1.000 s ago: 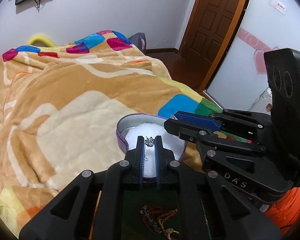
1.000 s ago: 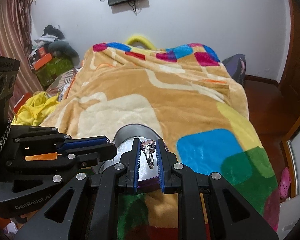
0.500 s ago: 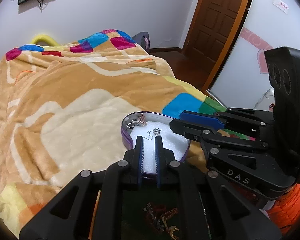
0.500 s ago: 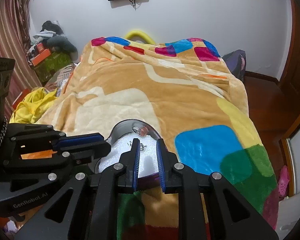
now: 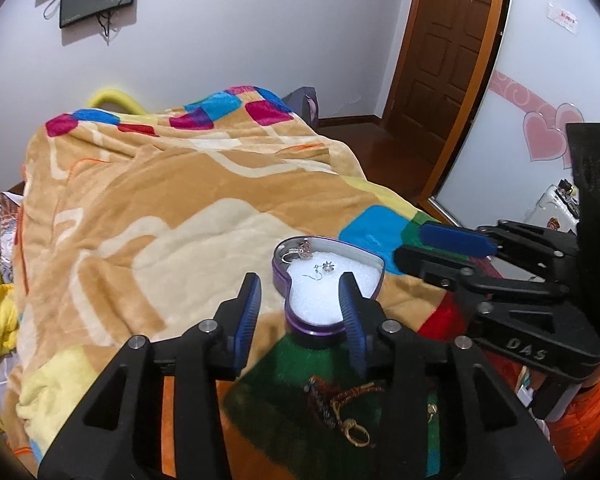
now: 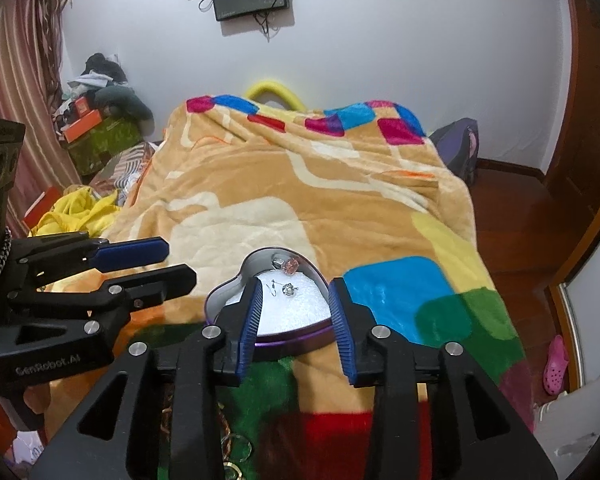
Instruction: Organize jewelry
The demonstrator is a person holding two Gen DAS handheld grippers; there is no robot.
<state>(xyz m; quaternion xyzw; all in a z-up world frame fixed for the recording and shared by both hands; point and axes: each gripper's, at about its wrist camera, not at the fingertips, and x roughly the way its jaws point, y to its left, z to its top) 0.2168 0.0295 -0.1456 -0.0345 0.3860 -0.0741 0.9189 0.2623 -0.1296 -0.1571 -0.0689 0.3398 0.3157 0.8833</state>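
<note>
A purple heart-shaped tin point(image 5: 281, 276) with white foam inside sits on the bed blanket; it also shows in the right wrist view point(image 6: 212, 304). On the foam lie a silver earring point(image 5: 327, 267) point(image 6: 288, 289) and a pink-stoned ring point(image 5: 305, 249) point(image 6: 291, 265) at the far rim. My left gripper point(image 5: 299, 307) is open and empty, just in front of the tin. My right gripper point(image 6: 294, 316) is open and empty, its jaws standing either side of the tin's near edge. Loose braided cord jewelry with a gold ring point(image 5: 340, 404) lies on the green patch below the left gripper.
The patterned orange blanket point(image 5: 148, 208) covers the whole bed. More loose jewelry point(image 6: 232, 444) lies by the right gripper's base. A wooden door point(image 5: 448, 60) and bare floor are to the right. Clothes and boxes point(image 6: 96, 128) pile up at the left wall.
Both grippers let go of their pieces, the earring and the ring, into the tin, then opened wide and pulled back and up from it.
</note>
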